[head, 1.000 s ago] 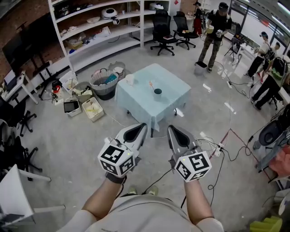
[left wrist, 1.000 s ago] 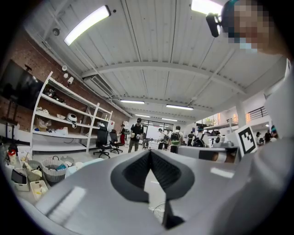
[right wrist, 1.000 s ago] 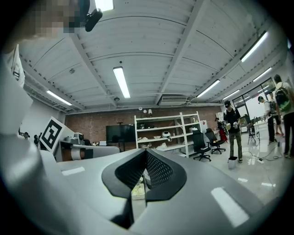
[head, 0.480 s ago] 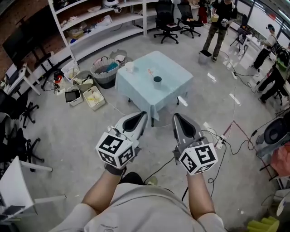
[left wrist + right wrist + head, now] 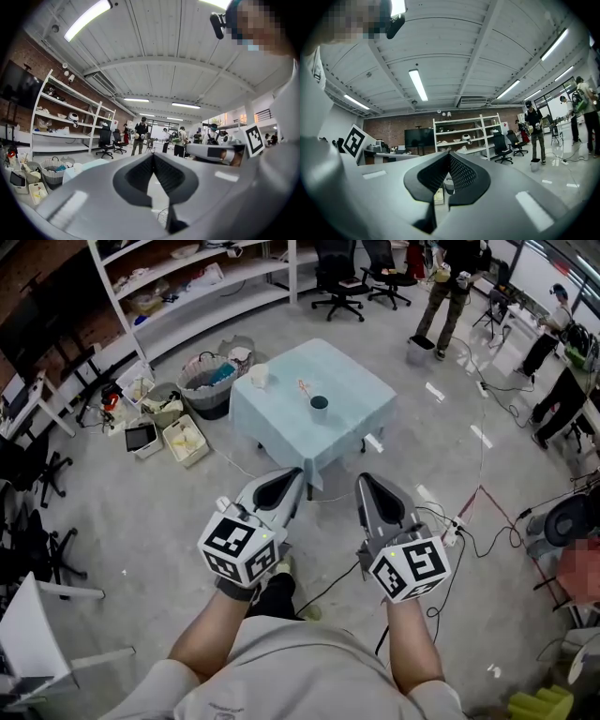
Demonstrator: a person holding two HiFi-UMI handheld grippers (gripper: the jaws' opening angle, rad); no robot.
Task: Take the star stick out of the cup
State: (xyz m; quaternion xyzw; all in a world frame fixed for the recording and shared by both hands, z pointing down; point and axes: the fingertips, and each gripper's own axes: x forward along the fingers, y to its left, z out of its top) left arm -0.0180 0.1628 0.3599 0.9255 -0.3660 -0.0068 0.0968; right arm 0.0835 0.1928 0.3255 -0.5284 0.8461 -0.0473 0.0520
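A small table with a pale blue cloth [image 5: 281, 432] stands a few steps ahead on the floor. On it sits a dark cup [image 5: 320, 403]. A thin pinkish stick [image 5: 302, 387] shows just left of the cup; it is too small to tell whether it stands in it. A white cup [image 5: 259, 376] is at the table's far left corner. My left gripper [image 5: 298, 473] and right gripper [image 5: 361, 479] are held side by side in front of my chest, far short of the table. Both are shut and hold nothing, as the left gripper [image 5: 152, 155] and right gripper [image 5: 449, 153] also appear in their own views.
A laundry basket [image 5: 208, 381] and plastic bins [image 5: 183, 440] sit on the floor left of the table. White shelves [image 5: 187, 282] line the back wall, with office chairs [image 5: 336, 268] beside them. People [image 5: 448, 282] stand at the back right. Cables and a power strip [image 5: 452, 529] lie right of me.
The table has drifted a little up and left in the head view as I step. Both grippers stay shut and keep their place before me.
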